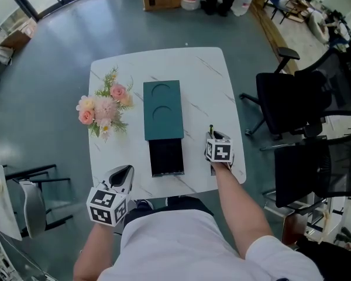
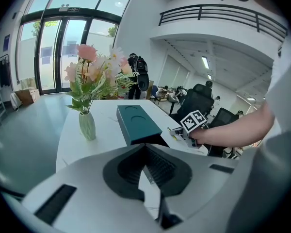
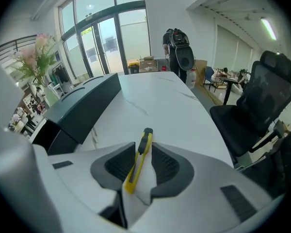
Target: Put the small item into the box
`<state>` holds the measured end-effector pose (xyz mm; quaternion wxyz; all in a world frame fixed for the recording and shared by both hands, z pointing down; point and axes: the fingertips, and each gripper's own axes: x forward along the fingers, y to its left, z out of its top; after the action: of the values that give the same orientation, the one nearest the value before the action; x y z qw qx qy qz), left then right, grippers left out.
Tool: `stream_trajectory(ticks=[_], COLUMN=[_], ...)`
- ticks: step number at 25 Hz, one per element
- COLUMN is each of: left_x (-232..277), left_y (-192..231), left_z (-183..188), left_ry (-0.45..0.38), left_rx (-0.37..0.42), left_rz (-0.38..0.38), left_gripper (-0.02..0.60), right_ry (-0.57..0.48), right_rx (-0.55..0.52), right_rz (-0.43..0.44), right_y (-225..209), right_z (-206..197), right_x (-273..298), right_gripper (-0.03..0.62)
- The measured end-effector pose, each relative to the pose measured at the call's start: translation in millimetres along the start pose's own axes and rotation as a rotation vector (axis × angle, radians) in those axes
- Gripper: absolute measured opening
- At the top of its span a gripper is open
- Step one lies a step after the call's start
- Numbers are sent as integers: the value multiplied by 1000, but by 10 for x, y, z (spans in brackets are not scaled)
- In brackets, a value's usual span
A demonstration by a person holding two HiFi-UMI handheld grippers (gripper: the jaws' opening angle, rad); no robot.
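We see our right gripper released, jaws apart around the yellow utility knife lying on the white table, right of centre beside the green box; our left gripper, lower left, is clenched on nothing.

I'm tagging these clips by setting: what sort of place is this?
Probably an open-plan office or its lobby: black office chairs beside the white table, tall glass entrance doors, and a mezzanine railing overhead.

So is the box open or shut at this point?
Open. Its black inner tray is slid out from under the teal cover toward the person.
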<state>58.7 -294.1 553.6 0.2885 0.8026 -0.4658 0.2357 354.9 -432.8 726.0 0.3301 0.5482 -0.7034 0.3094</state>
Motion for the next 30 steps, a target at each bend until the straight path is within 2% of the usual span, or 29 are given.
stream_trajectory(ticks=[7, 17, 30], left_x=[-42, -115, -216], left_y=[29, 47, 105], left_z=[20, -46, -31], left_ry=[-11, -20, -37], left_rx=[5, 2, 14], left_rz=[-3, -17, -82], left_gripper=[12, 12, 12], right_ry=[-4, 8, -39], right_rx=[-44, -70, -84], right_rz=[-9, -21, 26], right_y=[5, 27, 439], right_z=[5, 15, 44], right_x=[8, -53, -445], right_gripper=[80, 74, 74])
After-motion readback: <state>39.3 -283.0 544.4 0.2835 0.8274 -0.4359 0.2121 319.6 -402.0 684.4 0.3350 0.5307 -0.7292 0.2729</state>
